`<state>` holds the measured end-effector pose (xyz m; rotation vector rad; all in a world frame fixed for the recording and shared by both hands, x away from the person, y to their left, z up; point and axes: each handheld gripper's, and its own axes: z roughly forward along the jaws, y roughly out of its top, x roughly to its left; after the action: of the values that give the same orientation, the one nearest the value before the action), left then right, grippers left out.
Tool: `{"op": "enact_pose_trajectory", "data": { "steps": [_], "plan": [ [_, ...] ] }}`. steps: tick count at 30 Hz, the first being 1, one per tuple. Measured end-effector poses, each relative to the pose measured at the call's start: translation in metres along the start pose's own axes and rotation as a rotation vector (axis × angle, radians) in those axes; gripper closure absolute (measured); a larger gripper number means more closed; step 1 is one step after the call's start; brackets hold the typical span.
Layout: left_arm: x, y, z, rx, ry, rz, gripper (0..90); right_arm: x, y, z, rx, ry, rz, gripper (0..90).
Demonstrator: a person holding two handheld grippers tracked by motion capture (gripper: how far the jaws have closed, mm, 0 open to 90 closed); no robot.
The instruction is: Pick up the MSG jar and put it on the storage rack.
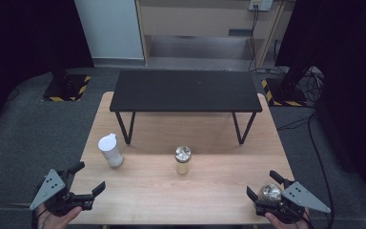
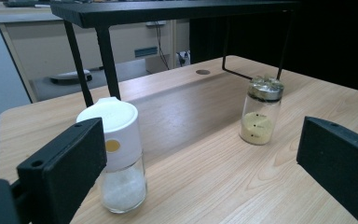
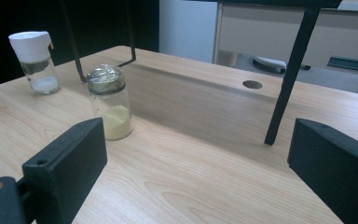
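A glass shaker with a white cap (image 1: 110,150) holds white grains and stands left of centre on the wooden table (image 1: 171,191). A jar with a shiny metal lid (image 1: 182,161) and yellow powder stands upright at the middle. My left gripper (image 1: 91,175) is open at the near left corner, aimed at the shaker (image 2: 119,158) and the jar (image 2: 260,112), apart from both. My right gripper (image 1: 260,182) is open at the near right edge. A round shiny-topped thing (image 1: 270,192) shows close by its jaws. In the right gripper view, nothing lies between the jaws of my right gripper (image 3: 196,144).
A low black bench (image 1: 186,90) on thin metal legs stands across the far half of the table; one leg (image 3: 286,88) rises ahead of the right gripper. A cable hole (image 3: 252,84) is in the tabletop. Grey carpet surrounds the table.
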<state>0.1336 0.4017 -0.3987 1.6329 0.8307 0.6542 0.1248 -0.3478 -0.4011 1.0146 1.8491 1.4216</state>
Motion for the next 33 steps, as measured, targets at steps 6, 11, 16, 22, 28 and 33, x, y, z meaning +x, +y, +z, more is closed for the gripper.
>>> {"op": "enact_pose_trajectory", "data": {
  "steps": [6,11,16,22,28,33],
  "plan": [
    [0.001,0.011,-0.003,0.016,0.016,0.011,0.5,-0.001,0.000,0.000,-0.003,0.000,0.006,5.3],
    [0.003,0.016,-0.004,0.019,0.020,0.004,0.5,-0.001,0.000,0.000,-0.002,0.000,0.008,5.3],
    [0.009,0.024,-0.002,0.031,0.026,0.001,0.5,-0.001,0.000,0.000,-0.002,0.001,0.005,5.3],
    [0.015,0.028,0.000,0.038,0.033,-0.018,0.5,-0.001,0.000,0.000,-0.001,0.001,0.007,5.3],
    [0.019,0.030,0.004,0.049,0.036,-0.031,0.5,-0.001,0.000,0.000,-0.001,0.002,0.006,5.3],
    [0.022,0.037,0.012,0.079,0.044,-0.013,0.5,-0.001,0.000,0.000,-0.002,0.002,0.007,5.3]
  ]
}}
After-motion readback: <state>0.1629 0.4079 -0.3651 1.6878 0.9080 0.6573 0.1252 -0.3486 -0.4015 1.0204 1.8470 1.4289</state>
